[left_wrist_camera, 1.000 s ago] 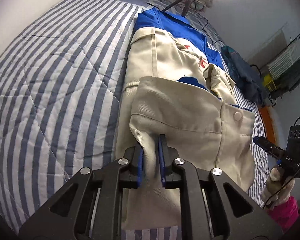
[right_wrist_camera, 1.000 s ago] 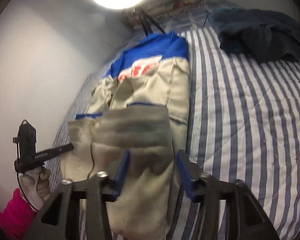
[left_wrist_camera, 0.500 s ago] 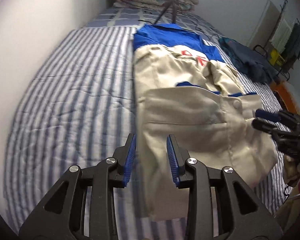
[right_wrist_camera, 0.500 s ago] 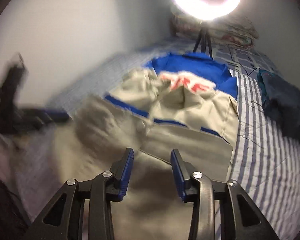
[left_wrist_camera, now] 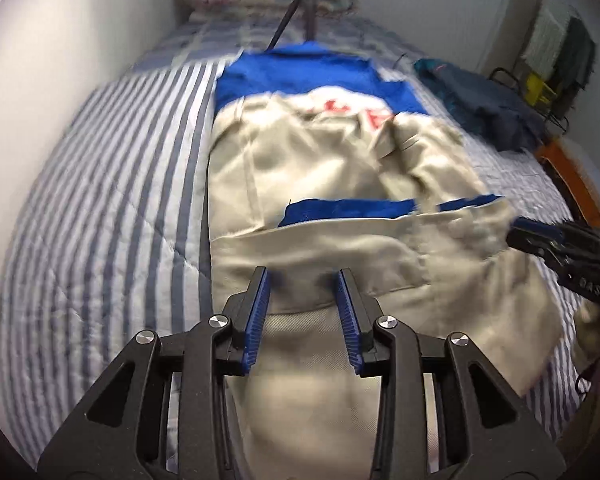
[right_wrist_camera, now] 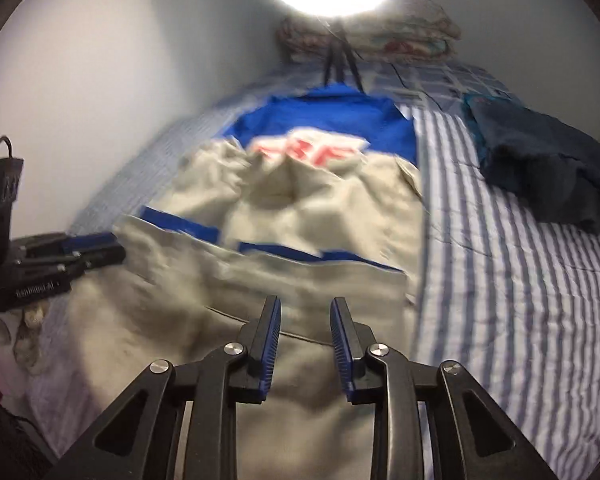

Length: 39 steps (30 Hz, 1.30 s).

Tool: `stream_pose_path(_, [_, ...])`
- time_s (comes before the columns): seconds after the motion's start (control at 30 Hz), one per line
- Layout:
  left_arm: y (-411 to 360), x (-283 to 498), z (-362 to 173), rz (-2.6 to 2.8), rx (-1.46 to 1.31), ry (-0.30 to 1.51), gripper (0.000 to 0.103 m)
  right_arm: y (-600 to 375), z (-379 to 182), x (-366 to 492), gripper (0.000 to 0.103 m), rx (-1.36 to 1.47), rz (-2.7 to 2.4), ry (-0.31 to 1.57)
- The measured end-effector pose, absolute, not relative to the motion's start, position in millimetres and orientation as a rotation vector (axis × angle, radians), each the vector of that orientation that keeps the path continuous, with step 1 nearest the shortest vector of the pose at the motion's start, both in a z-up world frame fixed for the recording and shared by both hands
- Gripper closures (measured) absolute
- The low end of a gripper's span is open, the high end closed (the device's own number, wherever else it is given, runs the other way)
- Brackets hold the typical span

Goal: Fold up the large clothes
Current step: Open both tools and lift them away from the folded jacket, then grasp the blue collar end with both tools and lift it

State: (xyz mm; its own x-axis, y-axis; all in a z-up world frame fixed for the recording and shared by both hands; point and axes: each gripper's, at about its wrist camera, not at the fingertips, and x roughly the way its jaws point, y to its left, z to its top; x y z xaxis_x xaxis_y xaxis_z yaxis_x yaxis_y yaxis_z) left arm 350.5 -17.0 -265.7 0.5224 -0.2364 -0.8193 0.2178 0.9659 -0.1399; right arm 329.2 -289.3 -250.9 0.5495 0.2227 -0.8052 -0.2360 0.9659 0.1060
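- Since the earlier frame, the left hand-held gripper (left_wrist_camera: 302,276) has let go of the beige fabric fold it pinched; its jaws now stand apart with nothing between the pads.
- The right hand-held gripper (right_wrist_camera: 305,306) has just been closing; its jaws remain parted, empty, above the cloth.
- The beige-and-blue jacket (left_wrist_camera: 300,168) lies flat on the striped bed (left_wrist_camera: 100,200), lower part folded up over its middle.
- The dark garment (right_wrist_camera: 540,172) lies on the bed, right of the jacket.
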Motion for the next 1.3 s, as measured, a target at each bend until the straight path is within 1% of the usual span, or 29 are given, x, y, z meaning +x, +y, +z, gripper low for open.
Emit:
stream_pose_path(0.07, [-16.6, 356.8, -284.4, -0.277, -0.032, 1.003, 0.063, -292.6, -272.2, 336.5, 0.078, -0.047, 0.252, 1.006])
stream_pose_path(0.13, [-19.6, 355.6, -287.8, -0.28, -0.006, 0.974, 0.061, -293.1, -280.4, 337.3, 0.078, -0.061, 0.266, 0.994])
stream_pose_path(0.2, [-23.4, 357.1, -286.1, -0.28, 0.028, 0.983, 0.06, -293.8, -279.4, 338.9, 0.078, -0.046, 0.262, 1.011])
stream_pose_path(0.27, [-20.1, 358.4, -278.0, -0.273, 0.008, 1.008, 0.06, -296.2, -274.5, 340.2, 0.078, -0.028, 0.261, 1.032])
stream_pose_path(0.33, [-12.6, 354.0, -263.5, -0.258, -0.032, 0.994, 0.061, -304.5, -259.6, 336.1, 0.078, 0.013, 0.25, 1.025])
stream_pose_path(0.5, [12.3, 330.7, -196.1, -0.25, -0.06, 0.889, 0.061, -321.0, -202.6, 312.0, 0.077, 0.05, 0.26, 0.927])
stream_pose_path(0.7, [35.1, 316.2, -83.7, -0.23, -0.052, 0.72, 0.061, -314.3, -99.2, 295.4, 0.077, -0.036, 0.272, 0.791])
stream_pose_path(0.77, [42.9, 319.8, -44.8, -0.229, -0.058, 0.677, 0.061, -309.0, -68.5, 298.7, 0.076, -0.057, 0.274, 0.761])
stream_pose_path(0.87, [48.7, 337.7, -1.4, -0.225, -0.032, 0.637, 0.061, -305.4, -28.3, 312.0, 0.076, -0.067, 0.291, 0.729])
stream_pose_path(0.97, [53.2, 365.1, 24.2, -0.227, -0.032, 0.609, 0.061, -304.1, -4.8, 334.3, 0.071, -0.086, 0.29, 0.708])
stream_pose_path(1.03, [57.4, 390.8, 26.0, -0.248, -0.069, 0.625, 0.061, -306.8, -1.3, 358.2, 0.068, -0.084, 0.284, 0.713])
stream_pose_path(1.13, [64.2, 436.9, 9.3, -0.297, -0.153, 0.689, 0.058, -315.5, -13.4, 398.8, 0.065, -0.061, 0.282, 0.747])
stream_pose_path(1.23, [62.9, 488.1, -23.5, -0.321, -0.175, 0.75, 0.057, -324.8, -32.9, 435.9, 0.059, -0.052, 0.28, 0.761])
stream_pose_path(1.3, [60.9, 515.7, -48.8, -0.335, -0.192, 0.793, 0.057, -330.9, -48.7, 457.0, 0.059, -0.037, 0.283, 0.779])
